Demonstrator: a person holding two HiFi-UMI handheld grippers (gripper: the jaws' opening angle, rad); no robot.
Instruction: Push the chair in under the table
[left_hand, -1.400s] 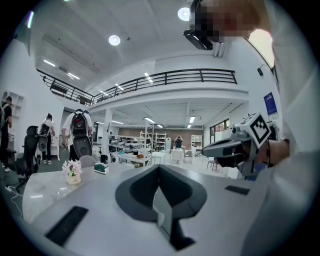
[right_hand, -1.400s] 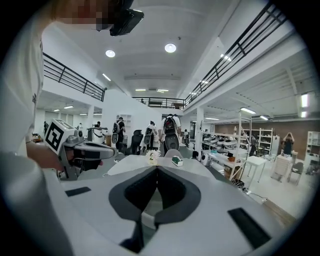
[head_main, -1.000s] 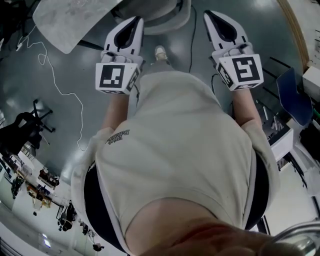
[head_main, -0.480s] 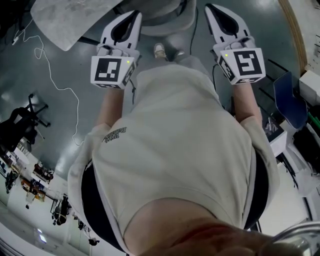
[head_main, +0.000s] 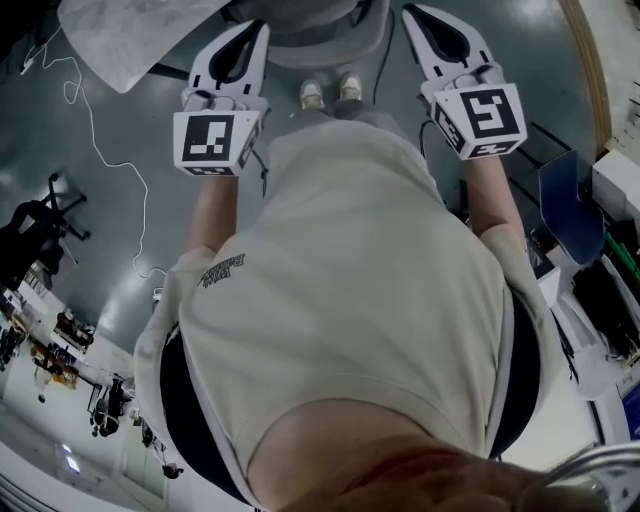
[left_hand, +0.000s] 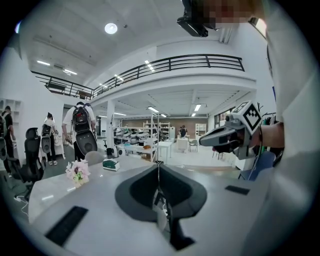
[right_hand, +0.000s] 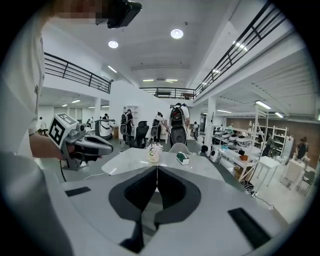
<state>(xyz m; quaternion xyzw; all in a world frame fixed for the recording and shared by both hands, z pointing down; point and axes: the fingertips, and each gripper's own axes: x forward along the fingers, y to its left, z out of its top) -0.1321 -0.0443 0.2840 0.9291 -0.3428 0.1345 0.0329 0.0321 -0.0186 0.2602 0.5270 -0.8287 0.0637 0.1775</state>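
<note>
Moved: left gripper (head_main: 258, 30) and right gripper (head_main: 412, 14) both sit nearer the head view's top edge than a second ago; two shoes (head_main: 330, 92) now stand side by side where one showed.
Left fingers: clenched tip to tip, nothing between them.
Right fingers: likewise clenched and empty.
Task's thing: the chair (head_main: 320, 22) lies at the top edge of the head view, between the two grippers, just beyond the shoes and right of the counter (head_main: 130, 40); whether either gripper touches it cannot be told.
Gripper views only: flowers (right_hand: 154, 151) and a green tissue box (right_hand: 182, 158) on the counter, a rounded grey backrest (right_hand: 179, 146) just behind the box, people with backpacks (left_hand: 80, 130), a railed mezzanine (left_hand: 170, 62).
Head view only: the person's torso (head_main: 350, 300), a white cable (head_main: 95, 130) trailing over the floor (head_main: 170, 150).
Surface: glossy grey floor, pale counter top.
Room: large open workshop, ceiling lights lit.
</note>
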